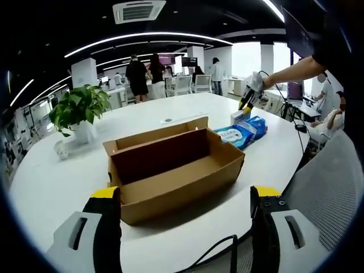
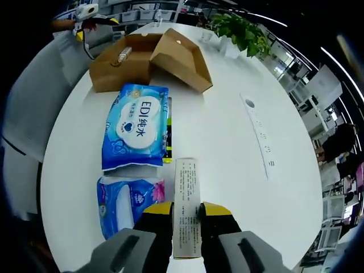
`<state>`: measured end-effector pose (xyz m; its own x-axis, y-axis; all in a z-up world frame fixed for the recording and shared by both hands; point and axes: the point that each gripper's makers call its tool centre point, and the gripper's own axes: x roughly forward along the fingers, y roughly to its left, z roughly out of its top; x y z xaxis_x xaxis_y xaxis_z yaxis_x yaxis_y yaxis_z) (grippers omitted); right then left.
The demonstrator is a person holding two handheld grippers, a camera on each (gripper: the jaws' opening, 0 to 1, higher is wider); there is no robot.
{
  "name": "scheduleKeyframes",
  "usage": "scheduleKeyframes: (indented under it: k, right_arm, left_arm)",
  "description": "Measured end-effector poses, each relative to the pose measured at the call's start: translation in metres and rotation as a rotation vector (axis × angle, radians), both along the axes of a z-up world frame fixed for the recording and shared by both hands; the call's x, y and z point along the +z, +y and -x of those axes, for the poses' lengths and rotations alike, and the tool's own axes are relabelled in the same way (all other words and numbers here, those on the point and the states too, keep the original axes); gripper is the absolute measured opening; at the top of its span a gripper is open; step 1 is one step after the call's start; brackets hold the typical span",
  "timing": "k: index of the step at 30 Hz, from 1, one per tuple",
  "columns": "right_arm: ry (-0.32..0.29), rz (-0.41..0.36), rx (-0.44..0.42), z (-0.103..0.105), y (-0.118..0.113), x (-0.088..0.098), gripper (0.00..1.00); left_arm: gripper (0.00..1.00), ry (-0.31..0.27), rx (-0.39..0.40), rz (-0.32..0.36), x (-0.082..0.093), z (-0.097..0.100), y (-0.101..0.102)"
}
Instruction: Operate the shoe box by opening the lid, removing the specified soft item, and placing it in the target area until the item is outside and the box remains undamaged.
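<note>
Placing step under way, judging by the layout: shoe box open on the white bench, lid flap up at its far side, inside bare where visible. Right gripper fingers narrow, clamped on a slim white carton at 6 o'clock of the right gripper view, just beside two blue wipe packs at 9 o'clock. Next move likely calls for releasing the carton flat beside the packs. Left gripper fingers spread wide, holding nothing, near side of the box between them
</note>
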<state>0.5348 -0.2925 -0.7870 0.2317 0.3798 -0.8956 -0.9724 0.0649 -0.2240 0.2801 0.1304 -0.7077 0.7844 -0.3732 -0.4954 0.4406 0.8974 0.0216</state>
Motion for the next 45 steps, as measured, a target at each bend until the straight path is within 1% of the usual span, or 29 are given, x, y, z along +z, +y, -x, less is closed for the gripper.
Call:
scheduleKeyframes:
  k: [4, 7, 10, 15, 19, 24, 30, 35, 45]
  right_arm:
    - [0.006, 0.007, 0.003, -0.002, -0.004, -0.007, 0.14]
    - [-0.001, 0.047, 0.028, -0.003, -0.01, -0.012, 0.14]
    - [0.002, 0.071, 0.04, -0.003, -0.014, -0.018, 0.14]
    - [0.001, 0.095, 0.052, -0.003, -0.018, -0.02, 0.14]
    - [0.004, 0.087, 0.046, -0.005, -0.018, -0.019, 0.14]
    - [0.0, 0.095, 0.041, -0.005, -0.022, -0.019, 0.14]
    - [-0.002, 0.1, 0.04, -0.006, -0.021, -0.019, 0.14]
    - [-0.015, 0.105, 0.031, -0.01, -0.022, -0.019, 0.16]
    - [-0.036, 0.1, 0.013, -0.009, -0.015, -0.01, 0.2]
  left_arm:
    - [0.98, 0.004, 0.001, -0.005, -0.002, 0.0, 0.003]
    - [0.98, 0.007, 0.001, -0.005, -0.003, 0.0, 0.003]
    - [0.98, 0.01, 0.001, -0.008, -0.005, 0.001, 0.005]
    - [0.98, 0.012, 0.0, -0.01, -0.004, 0.001, 0.003]
    - [0.97, 0.012, 0.001, -0.012, -0.004, 0.001, 0.003]
    - [0.97, 0.011, 0.001, -0.014, -0.003, 0.001, 0.002]
    - [0.97, 0.012, -0.001, -0.017, -0.002, 0.001, 0.0]
    - [0.97, 0.011, -0.002, -0.015, -0.002, 0.001, 0.0]
    - [0.97, 0.009, -0.003, -0.016, -0.003, 0.0, 0.002]
